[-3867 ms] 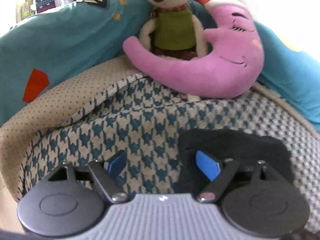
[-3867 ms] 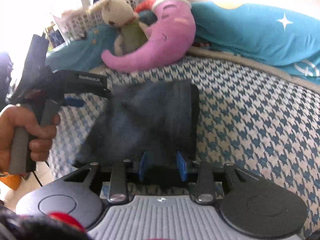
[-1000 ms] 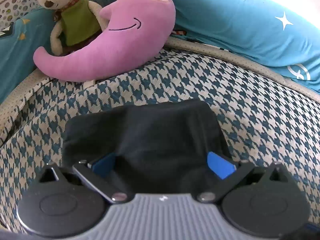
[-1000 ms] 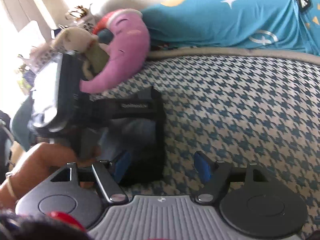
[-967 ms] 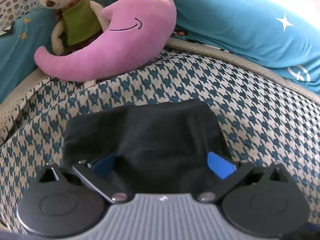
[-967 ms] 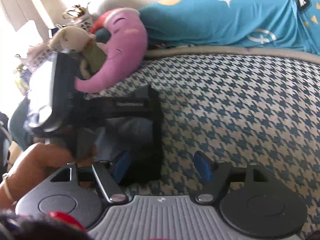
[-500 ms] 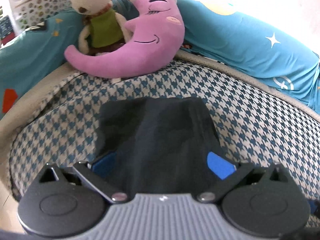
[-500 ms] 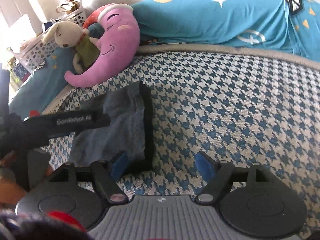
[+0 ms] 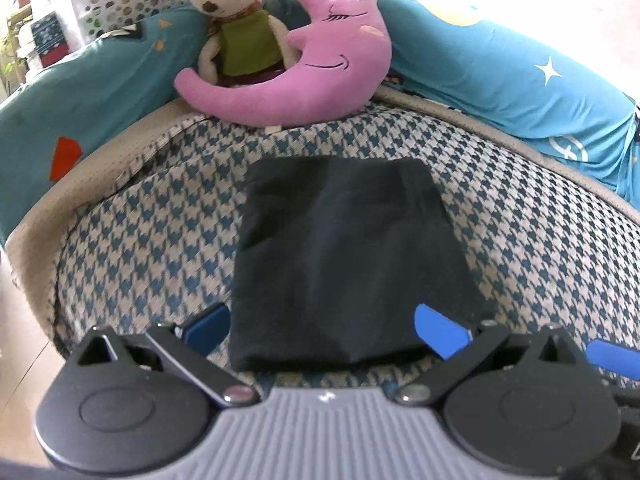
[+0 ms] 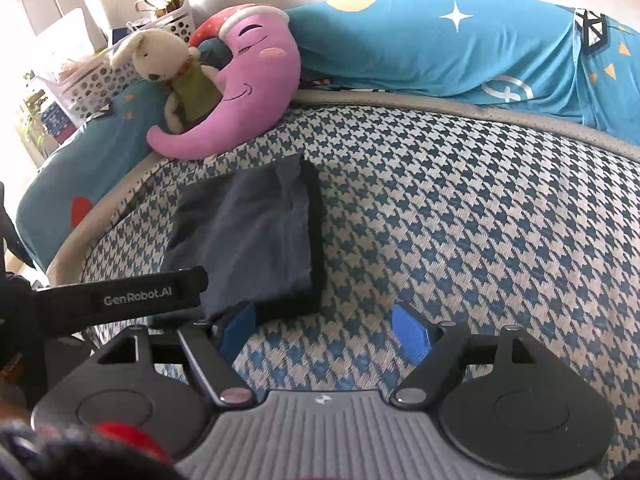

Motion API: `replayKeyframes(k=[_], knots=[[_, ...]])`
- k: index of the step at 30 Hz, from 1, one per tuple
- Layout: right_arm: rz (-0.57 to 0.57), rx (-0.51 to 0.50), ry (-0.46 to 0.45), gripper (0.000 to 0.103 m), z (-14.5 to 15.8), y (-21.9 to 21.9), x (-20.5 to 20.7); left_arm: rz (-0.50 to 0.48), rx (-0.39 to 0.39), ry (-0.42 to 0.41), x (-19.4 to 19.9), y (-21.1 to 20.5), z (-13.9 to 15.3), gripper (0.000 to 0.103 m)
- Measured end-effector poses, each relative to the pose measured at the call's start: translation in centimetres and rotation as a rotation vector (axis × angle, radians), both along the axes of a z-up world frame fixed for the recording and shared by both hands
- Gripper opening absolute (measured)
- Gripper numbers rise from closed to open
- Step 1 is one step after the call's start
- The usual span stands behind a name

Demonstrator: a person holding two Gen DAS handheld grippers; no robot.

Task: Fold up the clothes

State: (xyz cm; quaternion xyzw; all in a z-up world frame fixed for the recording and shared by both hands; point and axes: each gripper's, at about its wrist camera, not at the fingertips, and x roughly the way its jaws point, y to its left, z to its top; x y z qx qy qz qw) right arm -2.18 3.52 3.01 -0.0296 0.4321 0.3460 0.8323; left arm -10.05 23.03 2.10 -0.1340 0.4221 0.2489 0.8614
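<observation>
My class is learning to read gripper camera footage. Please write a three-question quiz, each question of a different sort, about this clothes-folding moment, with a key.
1. True or false: the dark garment lies folded on the patterned blanket.
2. Which toy sits against the pink moon cushion? A) a teddy bear B) a stuffed rabbit C) a doll
3. Fill in: both the left hand-held gripper and the right hand-held gripper are ____, holding nothing.

Key: 1 true; 2 B; 3 open.
</observation>
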Motion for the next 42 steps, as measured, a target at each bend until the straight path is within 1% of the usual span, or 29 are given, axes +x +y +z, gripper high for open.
replayKeyframes(k=[4,8,16,22,26,28,32,42], knots=[[0.009,-0.017,0.005,0.076,-0.2,-0.1,-0.8,0.013,-0.008,0.004,-1.1,0.1,-0.2,0.103],[0.026,-0.031,-0.014,0.076,0.0,-0.2,-1.5,0.017,-0.006,0.01,-2.0,0.0,-0.3,0.103],[0.043,-0.046,-0.019,0.076,0.1,-0.7,-2.1,0.019,-0.001,0.021,-3.2,-1.0,-0.7,0.103],[0.05,-0.084,-0.027,0.076,-0.5,-0.7,-2.2,0.026,-0.021,0.044,-3.4,-1.1,-1.5,0.103],[0.027,-0.092,0.002,0.076,-1.2,-0.5,-1.7,0.043,-0.047,0.047,-3.5,-0.4,-1.9,0.103],[0.015,-0.1,0.014,0.076,-1.5,-0.4,-1.4,0.051,-0.048,0.051,-3.4,-0.1,-2.1,0.103],[0.006,-0.114,0.012,0.076,-1.9,-0.1,-1.1,0.073,-0.058,0.062,-3.4,0.4,-2.6,0.103],[0.017,-0.11,0.031,0.076,-2.5,0.2,-0.9,0.079,-0.07,0.066,-3.2,0.5,-3.0,0.103]])
